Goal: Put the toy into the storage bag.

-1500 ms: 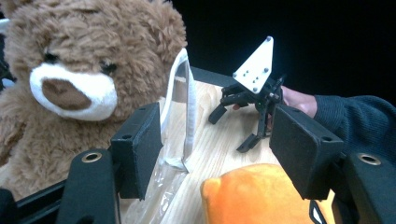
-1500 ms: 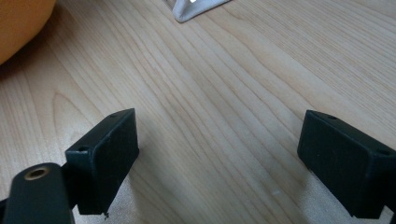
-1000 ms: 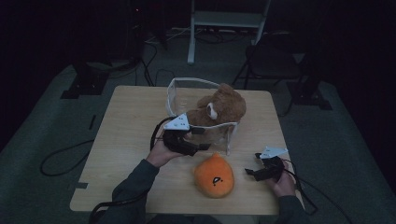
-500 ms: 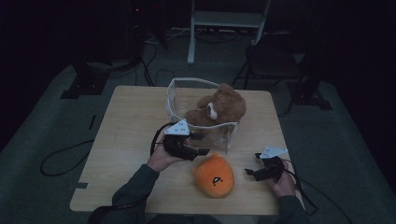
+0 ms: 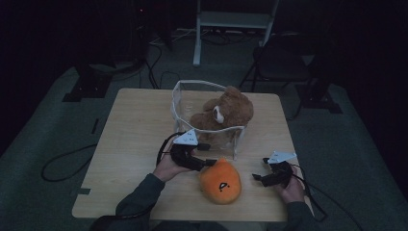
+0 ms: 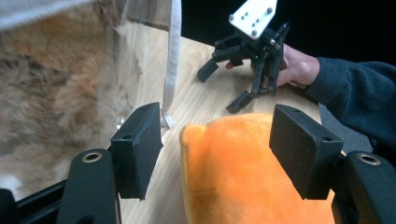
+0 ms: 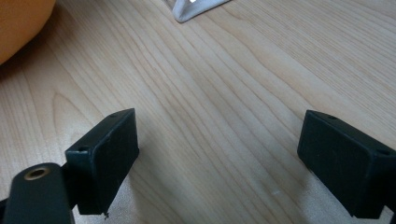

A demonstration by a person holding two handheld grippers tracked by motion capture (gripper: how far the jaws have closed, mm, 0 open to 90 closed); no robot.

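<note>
Two plush toys [image 5: 220, 182], one basket [image 5: 179, 103]

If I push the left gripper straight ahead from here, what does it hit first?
Most likely the orange plush. It already sits between the open jaws of the left gripper, nearer the right-hand pad, apparently not yet squeezed. Beyond it lie bare table and the right gripper. Depth is hard to judge.

The orange plush toy [image 5: 220, 182] is lying on the desk [image 5: 134, 144] near its front edge, just in front of the clear basket [image 5: 179, 103]. It is round and soft, with a small dark mark showing on its upper face. In the left gripper view its pointed top [image 6: 224, 158] is sitting between two open jaws, untouched by either pad.
</note>
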